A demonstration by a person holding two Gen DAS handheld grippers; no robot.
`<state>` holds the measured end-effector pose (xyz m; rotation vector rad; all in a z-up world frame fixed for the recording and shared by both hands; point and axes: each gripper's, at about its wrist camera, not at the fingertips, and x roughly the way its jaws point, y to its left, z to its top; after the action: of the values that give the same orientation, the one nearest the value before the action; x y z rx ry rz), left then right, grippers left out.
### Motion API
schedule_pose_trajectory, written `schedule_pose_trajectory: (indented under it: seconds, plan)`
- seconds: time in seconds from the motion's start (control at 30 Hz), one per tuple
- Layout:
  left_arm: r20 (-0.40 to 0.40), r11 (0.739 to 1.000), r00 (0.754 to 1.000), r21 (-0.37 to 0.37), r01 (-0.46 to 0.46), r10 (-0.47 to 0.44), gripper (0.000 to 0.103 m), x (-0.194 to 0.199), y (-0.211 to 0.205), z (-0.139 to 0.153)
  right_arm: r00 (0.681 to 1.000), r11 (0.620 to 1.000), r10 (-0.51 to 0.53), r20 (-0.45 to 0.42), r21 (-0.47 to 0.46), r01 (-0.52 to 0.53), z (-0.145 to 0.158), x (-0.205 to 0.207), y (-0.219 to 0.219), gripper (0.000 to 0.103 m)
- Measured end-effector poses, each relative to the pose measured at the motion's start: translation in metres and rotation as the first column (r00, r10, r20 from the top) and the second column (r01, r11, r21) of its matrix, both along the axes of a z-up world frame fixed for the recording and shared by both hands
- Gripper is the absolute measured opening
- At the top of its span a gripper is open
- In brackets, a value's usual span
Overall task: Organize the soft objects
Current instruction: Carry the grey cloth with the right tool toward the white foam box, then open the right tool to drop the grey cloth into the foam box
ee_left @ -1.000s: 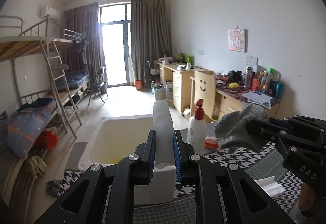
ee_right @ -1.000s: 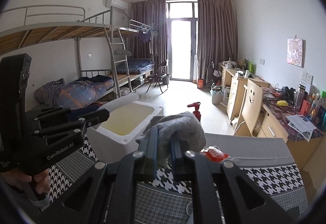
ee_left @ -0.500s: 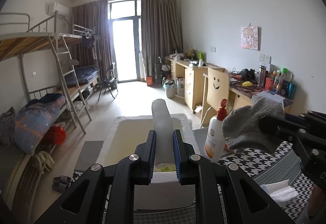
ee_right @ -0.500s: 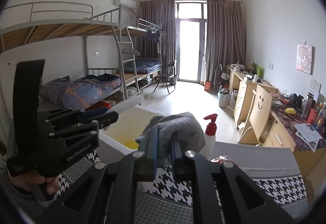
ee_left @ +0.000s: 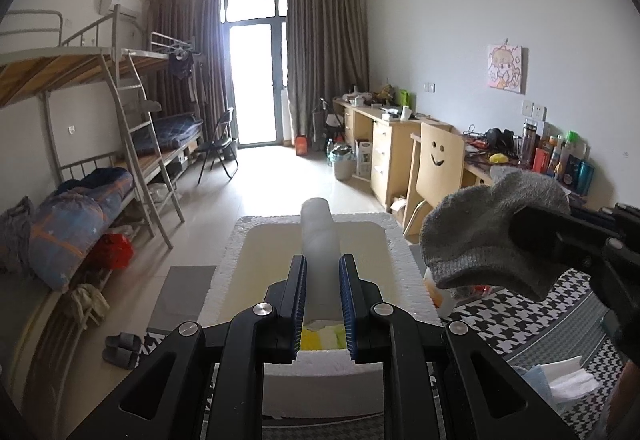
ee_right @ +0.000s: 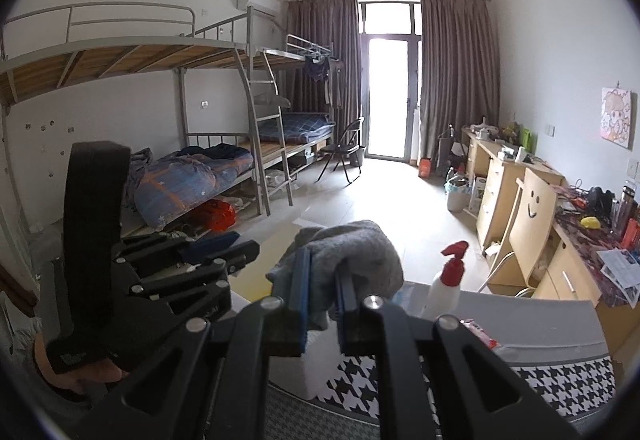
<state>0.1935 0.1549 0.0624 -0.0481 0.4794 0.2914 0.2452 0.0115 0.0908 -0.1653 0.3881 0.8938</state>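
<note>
Left gripper (ee_left: 322,296): clamped on a pale rolled cloth (ee_left: 318,236), which juts forward past the fingertips above the white foam box (ee_left: 404,252). Right gripper (ee_right: 322,294): clamped on a grey sock (ee_right: 356,260), bunched over the fingertips, near the table's houndstooth-covered left edge.

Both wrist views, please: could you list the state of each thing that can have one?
Left gripper: shut on the white roll, held above the foam box.
Right gripper: shut on the grey sock, held in the air.
Foam box: open, lidless, yellow and white items at its near end.
Spray bottle: upright, red nozzle on.
Balcony door: cannot tell.
</note>
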Motion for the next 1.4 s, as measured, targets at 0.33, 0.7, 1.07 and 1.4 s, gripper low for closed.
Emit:
schedule_pose_trajectory:
  seconds: [0.33, 0.7, 1.07, 1.4]
  plan:
    - [-0.027, 0.999, 1.0, -0.042, 0.0, -0.001, 0.027, 0.018, 0.021, -0.011, 1.0, 1.0, -0.007, 0.002, -0.006, 0.007, -0.002, 0.006, 0.008, 0.014]
    - [0.01, 0.993, 0.995, -0.059, -0.099, 0.1, 0.092, -0.001, 0.038, -0.004, 1.0, 1.0, -0.004, -0.015, -0.021, 0.004, -0.002, 0.012, 0.02, 0.014]
    - [0.031, 0.986, 0.986, -0.028, -0.162, 0.163, 0.1, -0.016, 0.043, -0.002, 0.999, 0.999, 0.035, -0.025, -0.028, -0.036, -0.003, 0.017, 0.033, 0.014]
    - [0.031, 0.978, 0.977, -0.032, -0.208, 0.209, 0.102, -0.028, 0.057, -0.007, 0.997, 0.996, 0.066, -0.048, -0.055, -0.069, -0.011, 0.026, 0.045, 0.014]
